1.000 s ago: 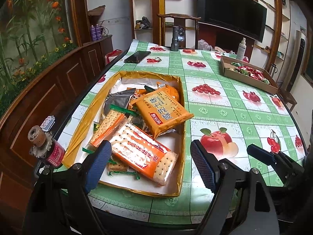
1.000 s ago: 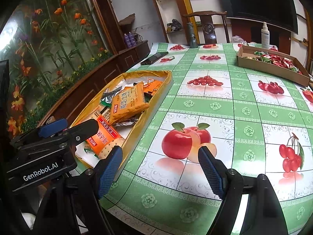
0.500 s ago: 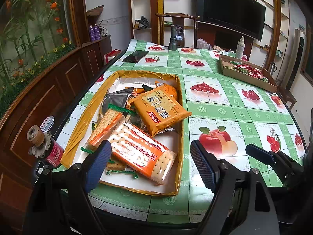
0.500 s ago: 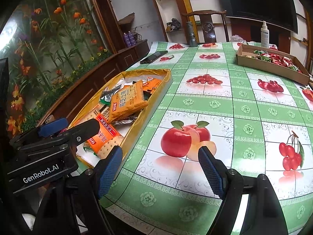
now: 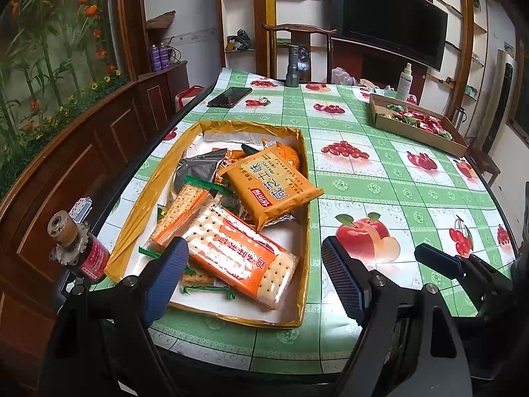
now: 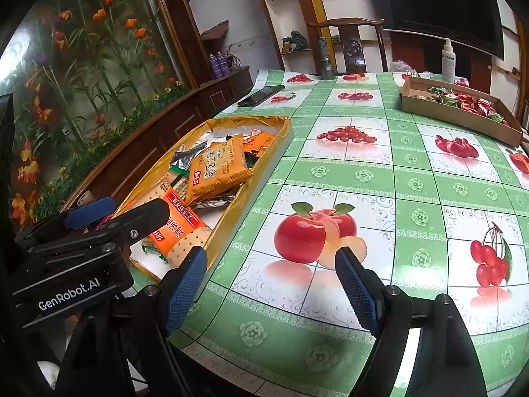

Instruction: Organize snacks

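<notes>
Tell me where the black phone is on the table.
The black phone lies flat near the table's far left edge in both wrist views, beyond the gold snack tray and left of the grey flashlight standing at the far end.

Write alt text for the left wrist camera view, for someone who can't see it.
The open left gripper hovers over a gold tray piled with cracker packets on a fruit-print tablecloth. A cardboard box of wrapped sweets sits far right, a phone beyond the tray.
</notes>
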